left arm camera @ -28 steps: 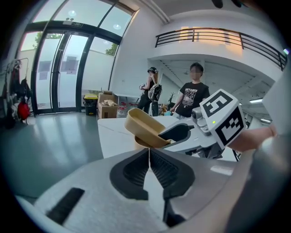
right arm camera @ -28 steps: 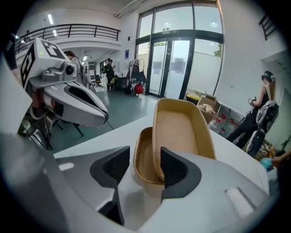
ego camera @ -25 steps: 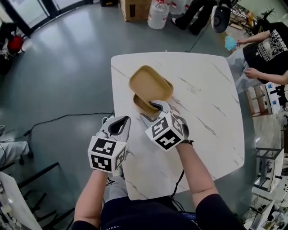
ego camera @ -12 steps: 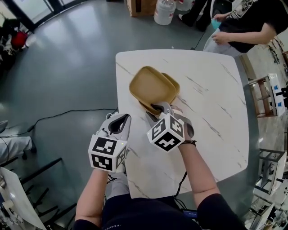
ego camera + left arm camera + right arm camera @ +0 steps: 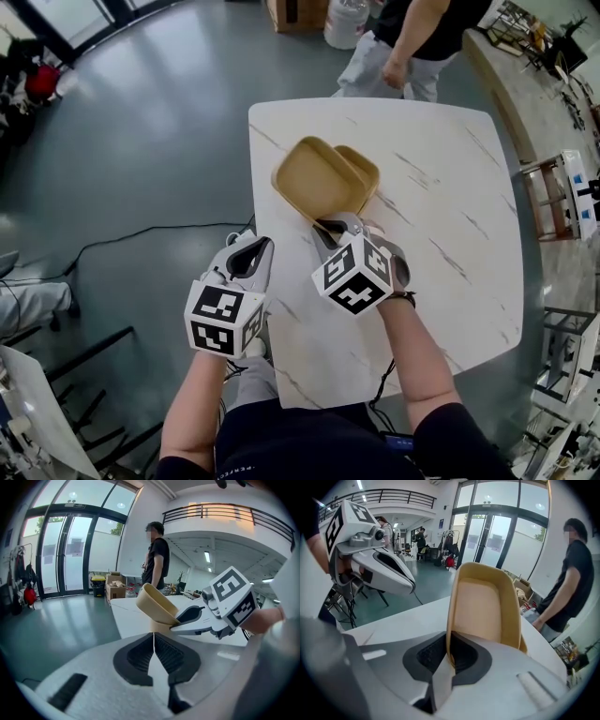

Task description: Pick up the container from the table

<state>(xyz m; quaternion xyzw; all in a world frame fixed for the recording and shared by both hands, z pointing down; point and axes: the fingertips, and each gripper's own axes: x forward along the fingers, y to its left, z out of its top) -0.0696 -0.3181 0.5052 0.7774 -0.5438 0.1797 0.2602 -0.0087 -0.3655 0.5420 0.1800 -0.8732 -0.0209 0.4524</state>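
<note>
The right gripper (image 5: 330, 225) is closing on the container (image 5: 317, 176) rim near the surface's (image 5: 450, 206) left edge; a steady lift probably comes next.

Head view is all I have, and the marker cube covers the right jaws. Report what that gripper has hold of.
Observer: In the right gripper view, the right gripper has the near rim of the tan container between its pads, and the jaws are closing on it.
Operator: Now give me the left one.
Observer: The left gripper view shows the left gripper with its jaws together and nothing between them.
Operator: Say how the container sits.
Observer: Seen side-on from the left gripper view, it is tilted, with its free end raised above the white table.
</note>
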